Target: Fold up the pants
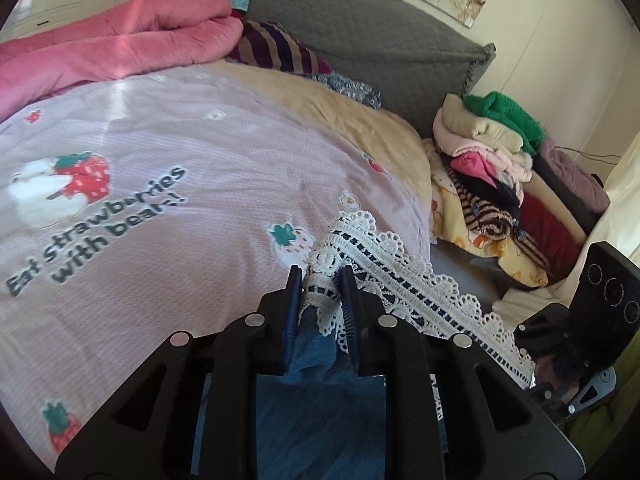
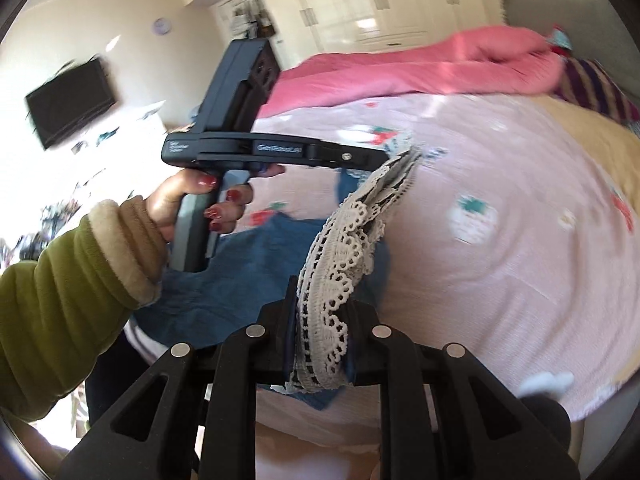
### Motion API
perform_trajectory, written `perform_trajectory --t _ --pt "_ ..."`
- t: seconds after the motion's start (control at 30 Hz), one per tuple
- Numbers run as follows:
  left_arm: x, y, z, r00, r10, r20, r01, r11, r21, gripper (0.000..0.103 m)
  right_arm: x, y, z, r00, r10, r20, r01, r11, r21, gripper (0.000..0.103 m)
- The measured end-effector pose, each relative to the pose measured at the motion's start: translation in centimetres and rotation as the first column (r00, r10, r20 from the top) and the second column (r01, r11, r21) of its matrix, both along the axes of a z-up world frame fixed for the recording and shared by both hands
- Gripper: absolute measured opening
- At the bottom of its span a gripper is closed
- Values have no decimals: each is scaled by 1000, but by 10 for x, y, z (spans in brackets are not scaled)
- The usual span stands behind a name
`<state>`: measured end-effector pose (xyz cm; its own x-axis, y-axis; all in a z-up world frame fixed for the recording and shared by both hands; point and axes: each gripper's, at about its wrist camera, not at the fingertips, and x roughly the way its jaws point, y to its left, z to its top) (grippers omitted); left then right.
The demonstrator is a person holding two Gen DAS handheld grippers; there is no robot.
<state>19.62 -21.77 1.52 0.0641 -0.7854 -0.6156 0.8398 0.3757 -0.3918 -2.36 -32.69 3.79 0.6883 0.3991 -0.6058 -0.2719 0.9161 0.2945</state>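
Left gripper [image 1: 320, 276]: jaws narrow, pinched on the pants [image 1: 320, 420], with the white lace trim [image 1: 420, 280] and blue denim both caught between the pads. Right gripper [image 2: 322, 300]: likewise narrow, clamped on the same lace edge, which bunches up out of the jaws. In the right wrist view the lace band runs from the right gripper up to the tip of the left gripper, so each tool holds one end of the trimmed hem and the edge hangs between them, off the bed. Below the lace, the blue denim body of the pants drapes down and lies partly on the pink quilt [image 1: 180, 140], near the bed's close edge. The left hand [image 2: 192, 204], red nails, wraps the left tool's grip; an olive-green sleeve [image 2: 68, 280] with a tan cuff covers the wrist. Quilt is printed with strawberries, a bear and lettering. Farther out: a rolled pink blanket [image 1: 132, 44] and a striped pillow [image 1: 276, 50] against the grey headboard [image 1: 360, 28]. Beside the bed, a heap of folded clothes [image 1: 492, 144] topped by a green knit. A wall-mounted TV [image 2: 70, 100] shows in the right wrist view, which is blurred.
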Motion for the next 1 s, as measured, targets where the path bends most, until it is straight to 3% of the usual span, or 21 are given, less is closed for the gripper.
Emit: perform_trajectory --t 0.27,0.37,0.5,0.6,0.67,0.7,0.8,0.93,1.0 --pt "7 96 -1 989 144 -16 -145 988 -45 13 24 95 -13 977 205 -53 -209 975 -80 17" --pt "2 122 -8 980 196 -19 -197 980 -22 13 33 130 -32 964 248 -95 -259 958 -122 17" --pt "-8 149 -16 960 277 -30 -277 961 22 13 29 174 -51 957 275 -94 -291 919 -266 18" --pt "-17 166 -19 945 325 -37 -324 946 32 13 24 188 -62 952 296 -76 -305 901 -307 27" --pt "-23 175 -21 924 379 -36 -377 925 53 16 19 190 -64 941 330 -73 -337 900 -276 42" --pt "-26 180 -21 910 413 -35 -410 910 66 25 18 187 -62 939 336 -71 -343 903 -258 45" --pt "-36 197 -20 883 464 -63 -463 886 27 41 17 167 -52 941 332 -61 -338 926 -170 47" --pt "-48 211 -17 853 521 -33 -521 853 25 45 18 137 -32 952 305 -39 -306 950 -54 49" --pt "-53 217 -18 844 533 -65 -533 846 12 54 20 116 -20 968 249 -8 -250 967 -50 57"
